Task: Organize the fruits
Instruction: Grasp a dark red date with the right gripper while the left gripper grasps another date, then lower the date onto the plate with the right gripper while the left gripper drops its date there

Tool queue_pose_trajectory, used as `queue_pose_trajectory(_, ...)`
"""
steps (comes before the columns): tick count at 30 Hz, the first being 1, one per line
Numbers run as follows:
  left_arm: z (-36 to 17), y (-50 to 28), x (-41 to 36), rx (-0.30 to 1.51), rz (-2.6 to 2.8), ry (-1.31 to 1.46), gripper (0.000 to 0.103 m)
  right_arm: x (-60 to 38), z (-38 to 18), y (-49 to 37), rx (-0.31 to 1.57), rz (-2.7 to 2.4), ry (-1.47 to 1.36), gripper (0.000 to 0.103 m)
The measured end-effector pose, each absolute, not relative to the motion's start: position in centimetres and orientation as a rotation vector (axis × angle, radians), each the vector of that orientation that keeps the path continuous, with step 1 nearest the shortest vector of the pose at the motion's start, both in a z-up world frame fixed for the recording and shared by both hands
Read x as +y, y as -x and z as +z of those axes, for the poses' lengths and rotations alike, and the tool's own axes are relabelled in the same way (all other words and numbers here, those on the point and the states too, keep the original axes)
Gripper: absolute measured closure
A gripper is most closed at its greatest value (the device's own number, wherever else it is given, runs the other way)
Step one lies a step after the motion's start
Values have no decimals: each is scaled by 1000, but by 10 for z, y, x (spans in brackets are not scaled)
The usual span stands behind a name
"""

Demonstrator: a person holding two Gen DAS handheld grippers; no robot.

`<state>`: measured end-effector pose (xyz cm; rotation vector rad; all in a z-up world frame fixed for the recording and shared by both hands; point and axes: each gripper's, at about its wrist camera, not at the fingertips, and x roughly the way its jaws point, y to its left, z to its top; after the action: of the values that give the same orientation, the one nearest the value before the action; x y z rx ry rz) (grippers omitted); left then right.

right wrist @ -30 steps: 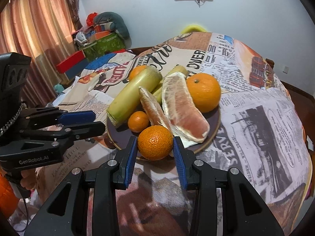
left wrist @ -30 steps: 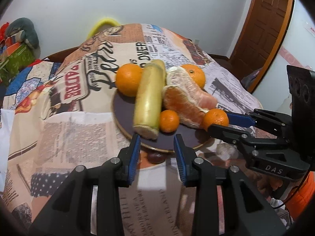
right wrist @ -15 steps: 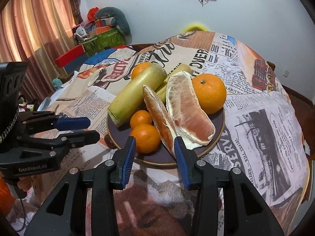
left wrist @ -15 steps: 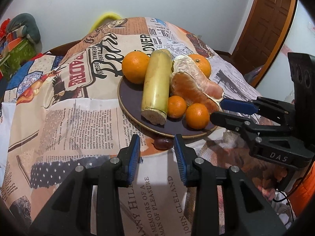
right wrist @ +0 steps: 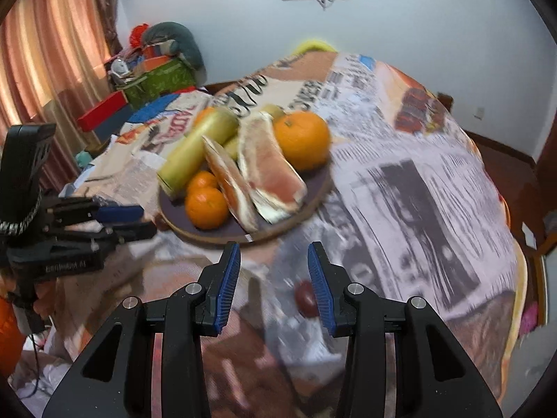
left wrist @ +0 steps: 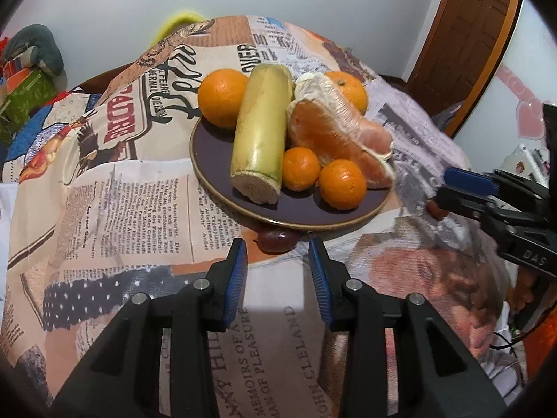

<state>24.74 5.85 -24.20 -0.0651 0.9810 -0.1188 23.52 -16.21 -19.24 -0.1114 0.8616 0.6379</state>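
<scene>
Left tool [left wrist: 277,244] and right tool [right wrist: 274,245] both hover with jaws parted, gripping nothing.

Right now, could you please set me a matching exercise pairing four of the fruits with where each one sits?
Things:
1. sugarcane piece
2. pomelo wedges
3. dark fruit
4. small mandarin

Places:
A. on the cloth, off the plate
B. plate's right side, beside the sugarcane
C. plate's near edge, right
D. lying along the plate's middle

Pairs: 1-D, 2-B, 3-A, 4-C
</scene>
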Motion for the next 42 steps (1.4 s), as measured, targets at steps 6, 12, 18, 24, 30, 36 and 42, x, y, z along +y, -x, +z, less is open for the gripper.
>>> queue_pose_trajectory(6,-251,-254,61,1003,-118,77,66,-178,-207,-237,913,616,80,66)
queue_pose_trajectory(12,-253,-261,62,1009,-135,110,66,-182,-215,-235,925,619,43,66)
queue_pose_trajectory(18,-255,-264,59,1009,-134,97,66,-185,-217,-236,922,617,26,74)
queue_pose_trajectory(24,-256,-262,59,998,-116,87,77,-186,-218,-234,912,616,26,84)
queue_pose_trajectory(30,-254,-259,61,1000,-116,93,80,-187,-214,-232,908,619,19,84)
queue_pose_trajectory(36,-246,-247,64,991,-108,95,80,-188,-204,-232,888,626,10,84)
queue_pose_trajectory(42,-231,-239,71,951,-87,96,80,-182,-190,-234,845,636,18,84)
